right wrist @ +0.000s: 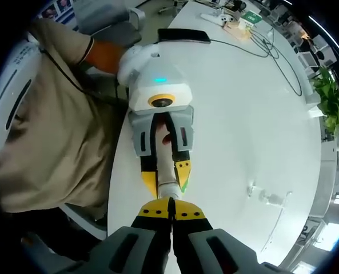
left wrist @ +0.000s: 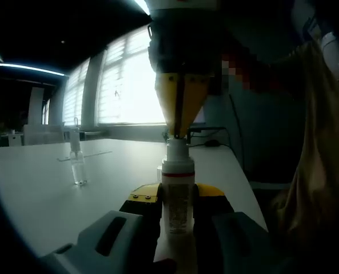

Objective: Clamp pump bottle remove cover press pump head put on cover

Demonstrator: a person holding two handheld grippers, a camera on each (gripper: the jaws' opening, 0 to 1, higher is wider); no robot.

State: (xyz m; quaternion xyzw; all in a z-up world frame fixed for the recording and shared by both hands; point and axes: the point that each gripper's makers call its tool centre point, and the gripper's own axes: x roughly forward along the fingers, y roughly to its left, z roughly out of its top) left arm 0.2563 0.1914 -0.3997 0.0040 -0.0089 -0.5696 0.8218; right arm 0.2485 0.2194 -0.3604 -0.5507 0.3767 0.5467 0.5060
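Between the yellow-tipped jaws of the left claw (left wrist: 178, 197), the pump bottle (left wrist: 178, 200) stands upright, its clear body clamped on both sides with the white collar and pump head rising just above the jaw tips. In the left gripper view the right claw (left wrist: 179, 134) comes straight down from above, its two yellow jaws drawn together to a narrow point that meets the top of the pump head. The right gripper view looks down the same line: the right claw (right wrist: 170, 201) shows its jaws closed with almost no gap, their tips on the white pump head (right wrist: 168, 187), and beyond it the left claw (right wrist: 164, 171) grips the bottle from the far side. Whether the right claw pinches anything or merely presses with closed tips I cannot tell.

What matters for the coming move is that the bottle's long axis runs in line with the right claw, which sits directly over the head, so a push along that axis would drive the pump, judging by the task. The right claw is the nearer one to the head; the left only steadies the body.

Out on the white surface (left wrist: 49, 194), well apart to the left, a small clear piece (left wrist: 78, 165) stands upright, possibly the removed cover. A person in a tan top (right wrist: 49, 131) sits at the surface's near edge.
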